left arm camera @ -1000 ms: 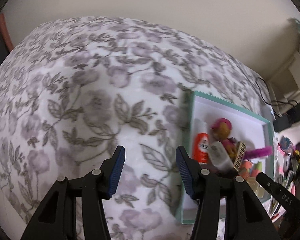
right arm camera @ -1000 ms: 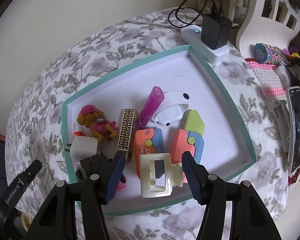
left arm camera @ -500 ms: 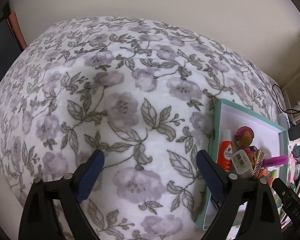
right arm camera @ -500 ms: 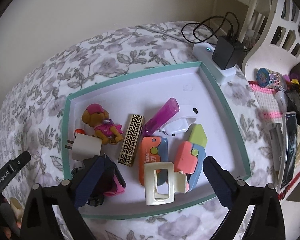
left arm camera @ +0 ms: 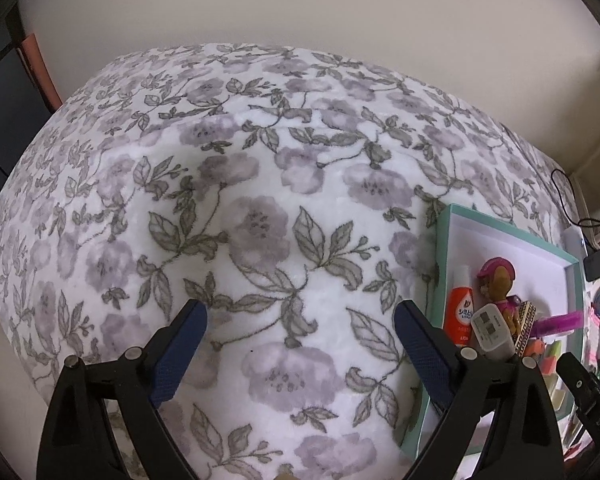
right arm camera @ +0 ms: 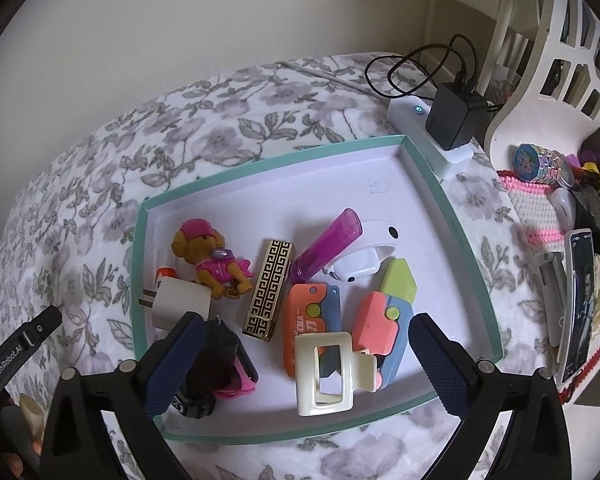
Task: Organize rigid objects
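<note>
The left gripper (left arm camera: 300,336) hangs wide open over a floral blanket (left arm camera: 260,184), its jaws having just spread apart with nothing between them. At right, a teal-rimmed tray (left arm camera: 442,264) holds an orange bottle (left arm camera: 460,312), a toy dog (left arm camera: 498,284), a white charger (left arm camera: 492,330) and a purple tube (left arm camera: 560,322).

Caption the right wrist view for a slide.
Open right gripper poised over a teal-rimmed tray of small items, cream hair clip nearest.

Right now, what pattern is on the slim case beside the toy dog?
Gold-and-black Greek key pattern on the case; clearest in the right wrist view.
</note>
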`<action>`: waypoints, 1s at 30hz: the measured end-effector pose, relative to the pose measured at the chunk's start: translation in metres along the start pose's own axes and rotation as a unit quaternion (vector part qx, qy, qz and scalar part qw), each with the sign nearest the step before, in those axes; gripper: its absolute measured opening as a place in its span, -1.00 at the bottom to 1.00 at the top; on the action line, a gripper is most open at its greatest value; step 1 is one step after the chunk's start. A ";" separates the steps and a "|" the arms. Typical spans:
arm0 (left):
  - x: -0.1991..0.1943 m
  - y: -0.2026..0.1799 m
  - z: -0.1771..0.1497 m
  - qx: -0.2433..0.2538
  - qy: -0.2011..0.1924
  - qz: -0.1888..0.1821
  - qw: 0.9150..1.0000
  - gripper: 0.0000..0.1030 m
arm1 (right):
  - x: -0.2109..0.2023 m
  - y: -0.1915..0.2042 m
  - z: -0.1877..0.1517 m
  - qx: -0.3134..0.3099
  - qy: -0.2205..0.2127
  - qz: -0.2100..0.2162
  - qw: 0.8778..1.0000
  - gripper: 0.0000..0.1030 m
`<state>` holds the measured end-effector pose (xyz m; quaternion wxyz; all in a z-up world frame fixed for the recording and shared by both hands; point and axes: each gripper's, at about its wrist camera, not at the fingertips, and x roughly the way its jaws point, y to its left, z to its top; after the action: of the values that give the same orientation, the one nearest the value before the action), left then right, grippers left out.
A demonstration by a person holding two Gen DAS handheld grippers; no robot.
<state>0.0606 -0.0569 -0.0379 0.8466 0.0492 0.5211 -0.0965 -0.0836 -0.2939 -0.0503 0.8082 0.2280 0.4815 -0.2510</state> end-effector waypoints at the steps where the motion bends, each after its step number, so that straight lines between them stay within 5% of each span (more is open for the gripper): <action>1: 0.000 -0.001 0.000 0.003 0.000 -0.001 1.000 0.84 | 0.000 0.001 0.000 -0.002 0.000 -0.001 1.000 1.00; 30: -0.038 -0.007 -0.038 0.070 -0.032 0.020 0.997 0.84 | -0.023 0.027 -0.042 -0.064 -0.019 -0.015 0.998 1.00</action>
<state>0.0095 -0.0525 -0.0214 0.8592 0.1157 0.4844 -0.1175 -0.1039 -0.2434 -0.0444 0.8262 0.1637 0.4846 -0.2361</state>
